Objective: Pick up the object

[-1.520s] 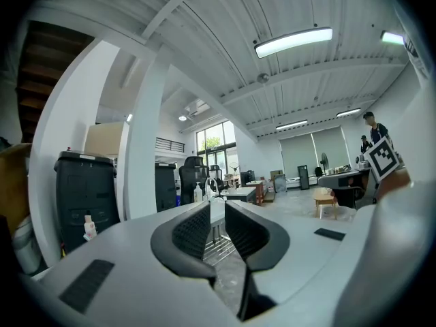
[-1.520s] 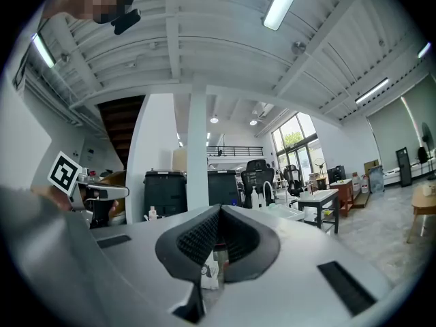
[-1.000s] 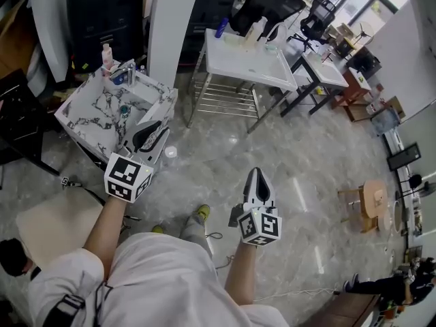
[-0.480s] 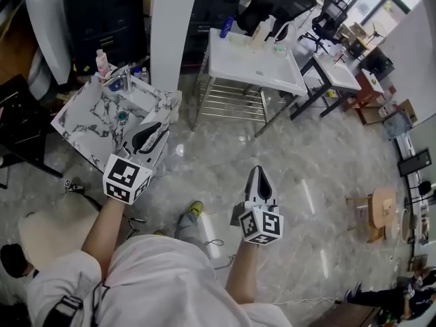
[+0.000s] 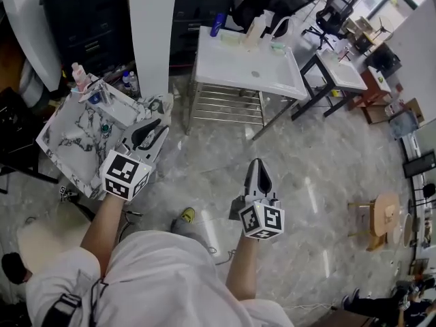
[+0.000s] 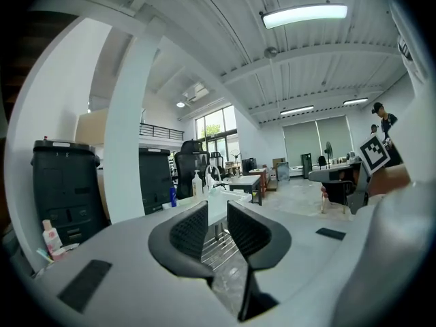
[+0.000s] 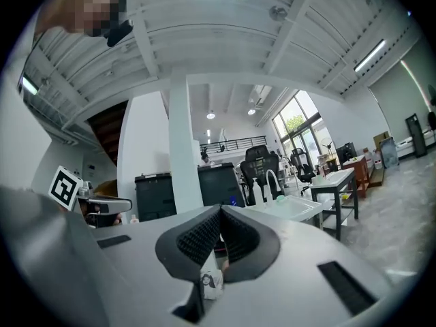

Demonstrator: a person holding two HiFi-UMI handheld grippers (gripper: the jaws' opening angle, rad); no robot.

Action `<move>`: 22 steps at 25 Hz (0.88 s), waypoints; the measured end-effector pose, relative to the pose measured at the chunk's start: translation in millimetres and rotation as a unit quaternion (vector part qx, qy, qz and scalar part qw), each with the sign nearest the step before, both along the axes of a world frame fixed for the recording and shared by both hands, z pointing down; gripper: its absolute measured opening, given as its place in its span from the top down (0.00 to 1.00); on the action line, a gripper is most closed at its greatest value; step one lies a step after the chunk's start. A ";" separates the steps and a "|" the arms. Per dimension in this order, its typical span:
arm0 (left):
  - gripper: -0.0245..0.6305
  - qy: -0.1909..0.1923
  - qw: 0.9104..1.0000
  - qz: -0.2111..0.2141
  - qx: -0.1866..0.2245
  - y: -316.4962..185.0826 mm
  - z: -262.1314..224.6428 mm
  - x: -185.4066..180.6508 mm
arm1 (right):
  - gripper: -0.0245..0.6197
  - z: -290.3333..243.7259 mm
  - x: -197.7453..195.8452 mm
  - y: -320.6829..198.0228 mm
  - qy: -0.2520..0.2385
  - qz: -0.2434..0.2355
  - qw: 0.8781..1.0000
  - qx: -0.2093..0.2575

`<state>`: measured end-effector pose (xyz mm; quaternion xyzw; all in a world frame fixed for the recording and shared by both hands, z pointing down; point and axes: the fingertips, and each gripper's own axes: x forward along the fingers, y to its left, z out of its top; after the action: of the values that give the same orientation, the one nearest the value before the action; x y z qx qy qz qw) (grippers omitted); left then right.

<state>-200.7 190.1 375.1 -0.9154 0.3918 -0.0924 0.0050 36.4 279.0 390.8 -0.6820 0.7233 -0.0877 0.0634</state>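
No single object stands out as the one to pick up. In the head view my left gripper (image 5: 150, 136) is held at waist height over the right edge of a marble-patterned sink counter (image 5: 65, 135), jaws apart with nothing between them. In the left gripper view, the left gripper (image 6: 216, 213) points toward a white sink table (image 6: 231, 186). My right gripper (image 5: 257, 165) hangs over the bare floor, and its jaws meet at the tips. The right gripper view shows this gripper (image 7: 220, 213) shut and empty. Both are well short of the white table (image 5: 248, 63).
A blue bottle (image 5: 216, 24) and a white bottle (image 5: 255, 27) stand at the white table's far edge. A pink-capped bottle (image 5: 78, 73) sits on the marble counter. A white pillar (image 5: 153, 39) rises between the two, with desks and office chairs (image 5: 334, 19) beyond. The floor is grey marble.
The white table and marble counter have slid closer and lower in the head view as the person walks forward. Both grippers keep the same pose and jaw state.
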 end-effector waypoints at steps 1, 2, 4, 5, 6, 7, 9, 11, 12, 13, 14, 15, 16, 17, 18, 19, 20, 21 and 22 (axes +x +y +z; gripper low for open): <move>0.84 -0.001 1.000 0.000 0.001 -9.3 -1.3 11.4 | 0.95 -0.8 9.3 -10.0 -0.001 -0.002 1.000 0.002; 0.84 -0.002 1.000 0.000 0.002 -18.6 -3.2 22.6 | 0.95 -1.6 18.8 -19.9 0.000 -0.004 1.000 0.004; 0.84 -0.001 1.000 0.000 0.006 -34.9 -7.7 44.8 | 0.95 -3.1 38.1 -37.1 0.003 -0.006 1.000 0.007; 0.84 -0.002 1.000 0.001 0.008 -41.5 -9.5 55.5 | 0.95 -3.3 47.9 -44.5 0.005 -0.006 1.000 0.007; 0.84 -0.004 1.000 0.002 0.010 -47.8 -10.7 65.5 | 0.95 -3.1 57.2 -51.8 0.006 -0.005 1.000 0.007; 0.84 -0.007 1.000 0.003 0.011 -53.8 -11.3 74.2 | 0.95 -2.6 65.2 -58.8 0.004 -0.005 1.000 0.007; 0.84 -0.014 1.000 0.005 0.010 -66.1 -10.1 86.5 | 0.95 -0.2 77.1 -71.7 -0.001 -0.005 1.000 0.005; 0.84 -0.016 1.000 0.003 0.007 -81.3 -8.0 95.0 | 0.95 1.7 86.7 -85.4 0.000 -0.005 1.000 0.002; 0.84 -0.015 1.000 0.002 0.006 -89.6 -8.1 99.1 | 0.95 1.3 91.6 -92.5 0.001 -0.005 1.000 0.002; 0.84 -0.014 1.000 0.001 0.006 -97.4 -8.8 103.2 | 0.95 0.3 96.8 -99.0 0.000 -0.004 1.000 0.003; 0.84 -0.013 1.000 0.000 0.006 -104.6 -9.5 107.6 | 0.95 -0.8 102.3 -104.8 -0.001 -0.003 1.000 0.004; 0.84 -0.012 1.000 0.000 0.007 -111.6 -9.9 112.0 | 0.95 -1.7 108.0 -110.4 -0.003 -0.002 1.000 0.005; 0.84 -0.010 1.000 -0.001 0.008 -119.0 -9.8 116.4 | 0.95 -2.3 113.6 -116.3 -0.004 -0.001 1.000 0.006; 0.84 -0.008 1.000 -0.002 0.009 -126.8 -9.3 120.3 | 0.95 -2.4 118.8 -122.9 -0.003 0.000 1.000 0.008; 0.84 -0.006 1.000 -0.002 0.010 -135.2 -8.4 123.8 | 0.95 -1.6 123.4 -130.3 -0.002 0.000 1.000 0.008; 0.84 -0.003 1.000 -0.003 0.011 -143.8 -7.0 127.0 | 0.95 0.1 127.5 -138.3 0.000 0.002 1.000 0.008; 0.84 0.000 1.000 -0.004 0.010 -152.3 -4.9 130.1 | 0.95 2.3 131.4 -146.6 0.000 0.003 1.000 0.007; 0.84 0.001 1.000 -0.004 0.009 -160.7 -2.2 133.2 | 0.95 4.4 134.7 -154.9 0.001 0.005 1.000 0.005; 0.84 0.003 1.000 -0.003 0.007 -169.2 0.8 136.1 | 0.95 5.9 137.4 -163.3 0.001 0.006 1.000 0.005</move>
<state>-64.6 20.9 375.9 -0.9143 0.3954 -0.0872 0.0102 173.7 115.7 396.7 -0.6858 0.7199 -0.0835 0.0667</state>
